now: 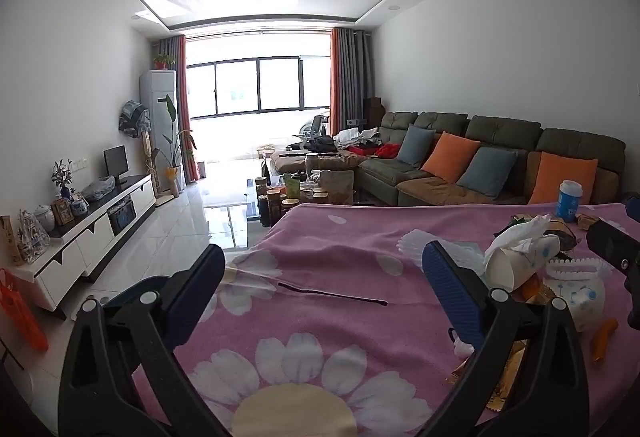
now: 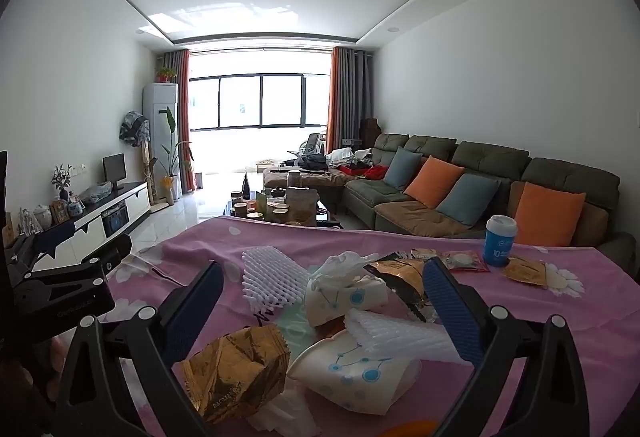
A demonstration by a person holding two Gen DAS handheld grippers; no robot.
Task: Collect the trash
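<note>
Left wrist view: left gripper (image 1: pixel 320 277) fingers spread wide, nothing between them, hovering over the pink flowered cloth (image 1: pixel 340 317) on the bench; a thin black stick (image 1: pixel 332 293) lies on the cloth between them. Trash sits to the right: paper cup (image 1: pixel 516 261) on its side stuffed with tissue, blue-capped bottle (image 1: pixel 569 202) behind. Right wrist view: right gripper (image 2: pixel 324 301) fingers wide, empty, above the trash pile: gold wrapper (image 2: pixel 236 369), white foam net (image 2: pixel 272 277), crushed paper cup (image 2: pixel 352 373), all on the cloth.
</note>
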